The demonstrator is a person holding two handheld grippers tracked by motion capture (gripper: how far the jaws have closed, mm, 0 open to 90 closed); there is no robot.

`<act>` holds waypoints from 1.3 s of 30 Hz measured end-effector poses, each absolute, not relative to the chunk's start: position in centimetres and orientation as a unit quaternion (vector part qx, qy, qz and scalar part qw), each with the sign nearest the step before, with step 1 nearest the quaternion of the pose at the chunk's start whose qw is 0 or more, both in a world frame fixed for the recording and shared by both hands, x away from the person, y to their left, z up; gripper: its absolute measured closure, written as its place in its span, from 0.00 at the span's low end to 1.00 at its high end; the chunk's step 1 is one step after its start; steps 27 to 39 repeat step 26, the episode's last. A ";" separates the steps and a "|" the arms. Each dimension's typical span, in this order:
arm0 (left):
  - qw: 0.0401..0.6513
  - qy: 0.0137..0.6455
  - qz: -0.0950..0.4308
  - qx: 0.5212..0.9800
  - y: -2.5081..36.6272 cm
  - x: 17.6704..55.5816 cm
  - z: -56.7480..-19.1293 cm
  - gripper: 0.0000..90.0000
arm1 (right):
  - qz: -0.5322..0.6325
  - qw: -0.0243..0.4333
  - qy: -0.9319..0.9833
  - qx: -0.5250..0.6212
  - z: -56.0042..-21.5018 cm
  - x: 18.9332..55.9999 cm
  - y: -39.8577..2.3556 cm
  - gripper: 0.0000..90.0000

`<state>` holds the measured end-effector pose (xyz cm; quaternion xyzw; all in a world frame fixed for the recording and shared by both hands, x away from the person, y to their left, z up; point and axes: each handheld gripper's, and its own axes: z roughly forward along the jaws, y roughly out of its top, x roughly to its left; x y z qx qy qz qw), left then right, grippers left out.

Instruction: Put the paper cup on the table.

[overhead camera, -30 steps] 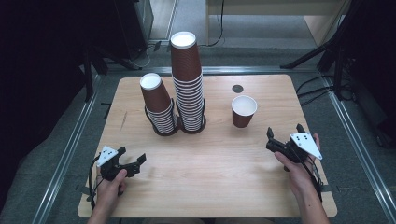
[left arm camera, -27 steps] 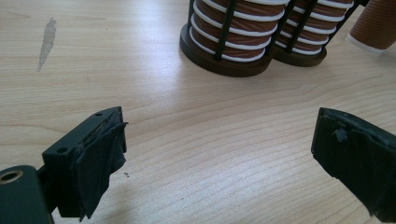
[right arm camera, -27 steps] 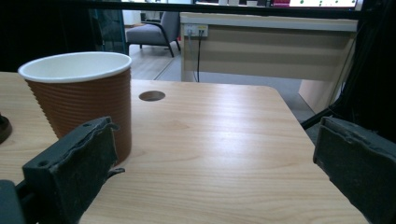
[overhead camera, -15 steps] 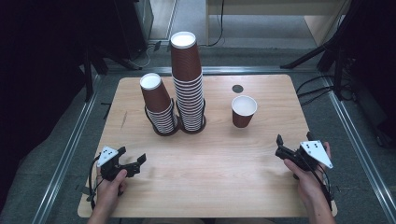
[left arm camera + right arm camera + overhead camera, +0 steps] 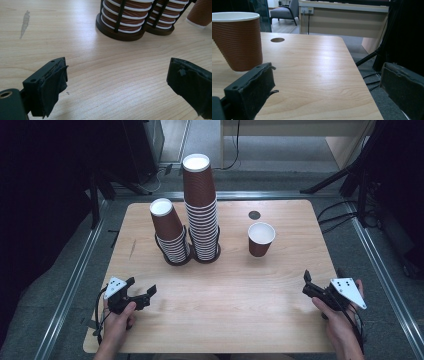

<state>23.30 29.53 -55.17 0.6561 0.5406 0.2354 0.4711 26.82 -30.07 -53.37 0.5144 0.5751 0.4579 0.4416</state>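
A: We start at our right gripper: its two black padded jaws stand wide apart with nothing between them, low over the near right corner of the pale wooden table.

B: Agreed. In the right gripper view, the single brown ribbed paper cup with a white rim stands upright just beyond the left jaw, apart from it. We see it in the high view too, mouth up, in the right half of the table.

A: Our left gripper is also spread open and holds nothing, near the front left edge of the table. Only bare wood lies between its jaws in the left gripper view.

B: Ahead of those jaws we see the round black wire holder with its stack of brown paper cups.

A: From above, the shorter stack of brown cups leans left, and the taller stack of brown cups stands just beside it, their bases touching.

B: A small dark round hole sits in the table behind the single cup.
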 end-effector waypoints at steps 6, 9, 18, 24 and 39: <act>0.471 0.540 0.236 0.657 29.5 23.3 -55.2 0.04 | 0.452 0.441 0.577 0.517 -53.8 26.0 -30.6 0.00; 0.471 0.540 0.236 0.656 29.5 23.3 -55.2 0.04 | 0.451 0.443 0.577 0.517 -53.9 25.5 -30.9 0.00; 0.470 0.539 0.237 0.658 29.5 23.3 -55.2 0.04 | 0.447 0.446 0.579 0.515 -54.2 24.3 -31.5 0.00; 0.469 0.539 0.238 0.658 29.4 23.3 -55.2 0.04 | 0.434 0.453 0.595 0.502 -54.3 24.2 -30.8 0.00; 0.468 0.539 0.238 0.658 29.4 23.3 -55.2 0.04 | 0.442 0.443 0.593 0.506 -54.2 24.5 -30.3 0.00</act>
